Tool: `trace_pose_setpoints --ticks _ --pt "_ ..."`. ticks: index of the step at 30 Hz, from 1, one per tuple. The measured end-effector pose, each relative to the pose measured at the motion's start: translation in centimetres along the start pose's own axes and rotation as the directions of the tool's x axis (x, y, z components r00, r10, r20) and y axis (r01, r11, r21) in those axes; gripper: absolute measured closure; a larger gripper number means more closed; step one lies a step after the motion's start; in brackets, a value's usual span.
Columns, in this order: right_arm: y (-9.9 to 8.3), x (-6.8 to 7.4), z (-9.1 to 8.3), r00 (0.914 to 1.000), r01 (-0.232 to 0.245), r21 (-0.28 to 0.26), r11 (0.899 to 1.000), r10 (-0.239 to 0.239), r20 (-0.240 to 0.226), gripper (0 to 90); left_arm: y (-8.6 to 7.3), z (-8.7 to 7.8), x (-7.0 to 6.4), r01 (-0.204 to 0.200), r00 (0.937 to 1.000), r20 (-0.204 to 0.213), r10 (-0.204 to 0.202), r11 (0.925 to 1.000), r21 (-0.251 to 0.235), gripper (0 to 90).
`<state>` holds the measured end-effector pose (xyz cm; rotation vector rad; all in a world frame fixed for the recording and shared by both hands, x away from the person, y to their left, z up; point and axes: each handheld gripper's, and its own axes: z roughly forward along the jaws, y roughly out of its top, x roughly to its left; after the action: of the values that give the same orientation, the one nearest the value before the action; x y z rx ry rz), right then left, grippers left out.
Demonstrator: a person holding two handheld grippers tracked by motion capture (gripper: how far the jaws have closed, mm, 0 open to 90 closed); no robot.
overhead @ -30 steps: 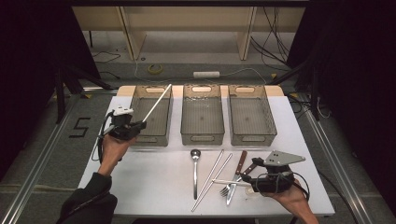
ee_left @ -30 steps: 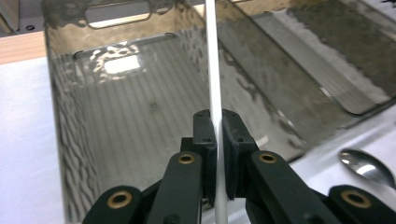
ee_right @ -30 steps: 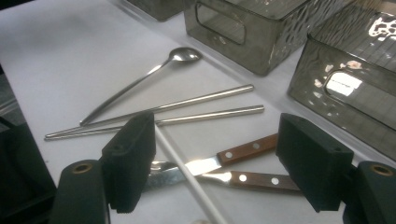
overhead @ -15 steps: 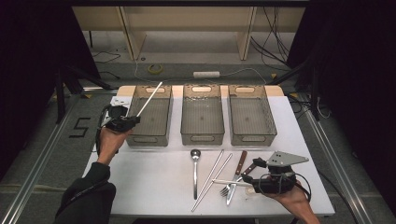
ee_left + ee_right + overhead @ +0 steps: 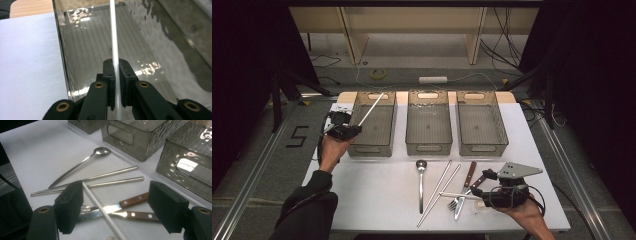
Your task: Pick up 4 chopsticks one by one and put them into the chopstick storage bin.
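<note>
The white chopstick (image 5: 371, 109) is clamped between the closed jaws of the left gripper (image 5: 346, 131), which stands at the near left corner of the left bin (image 5: 373, 125). Since a second ago that gripper has moved away from the person and up along the bin's left wall, carrying the chopstick with it; half a second ago it had already reached about this place, and little has changed there since. The right gripper (image 5: 484, 201) and the cutlery in front of the bins lie as they did before.

The chopstick's long axis runs slantwise: from the jaws it rises up and away over the left bin, its free tip pointing toward the bin's far right corner. In the left gripper view it (image 5: 114, 45) goes straight up the middle over the bin's ribbed floor, and its upper end is cut off by the picture's top edge.

The right gripper, well to the right of that bin near the table's (image 5: 377, 200) front edge, stands with its jaws spread wide. A second white chopstick (image 5: 100, 208) lies between them, close to one jaw; whether it touches is hard to tell. Beyond lie two wooden-handled pieces (image 5: 132, 206), two steel chopsticks (image 5: 100, 180) and a spoon (image 5: 82, 164). The fork (image 5: 457, 202) beside them is small and blurred in the high view.
</note>
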<state>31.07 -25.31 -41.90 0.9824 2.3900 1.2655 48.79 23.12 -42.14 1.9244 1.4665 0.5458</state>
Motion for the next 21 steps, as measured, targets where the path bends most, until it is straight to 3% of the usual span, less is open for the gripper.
trace_pose_setpoints --ticks 3,6,11,13,17,21 --pt "0.0 -0.1 0.0 1.0 0.001 0.001 1.0 -0.001 -0.002 29.8 0.3 -0.2 0.0 0.001 0.9998 -0.017 -0.001 1.0 -0.006 65.5" --pt "0.0 -0.1 -0.1 1.0 0.002 0.003 1.0 -0.002 0.0 29.8 0.4 -0.8 -0.3 0.003 1.0 -0.006 -0.003 0.9995 -0.032 56.1" --pt "0.2 -0.2 0.0 0.9998 0.015 0.03 0.999 -0.014 -0.012 29.8 0.2 -2.2 -1.1 0.012 0.9985 0.054 -0.009 0.998 -0.063 41.4" --pt "0.2 -0.2 0.1 0.9996 0.023 0.054 0.998 -0.022 -0.019 29.8 -0.1 -2.8 -1.5 0.029 0.9945 0.103 -0.02 0.9962 -0.082 37.3" --pt "0.4 -0.4 0.2 0.9986 0.054 0.115 0.992 -0.053 -0.01 29.8 -1.2 -4.1 -2.5 0.023 0.9816 0.191 -0.001 0.9934 -0.113 31.6" --pt "1.0 -0.8 0.6 0.9955 0.094 0.212 0.973 -0.095 -0.006 30.7 -1.9 -5.1 -3.5 -0.002 0.9766 0.212 0.036 0.9876 -0.157 28.8"
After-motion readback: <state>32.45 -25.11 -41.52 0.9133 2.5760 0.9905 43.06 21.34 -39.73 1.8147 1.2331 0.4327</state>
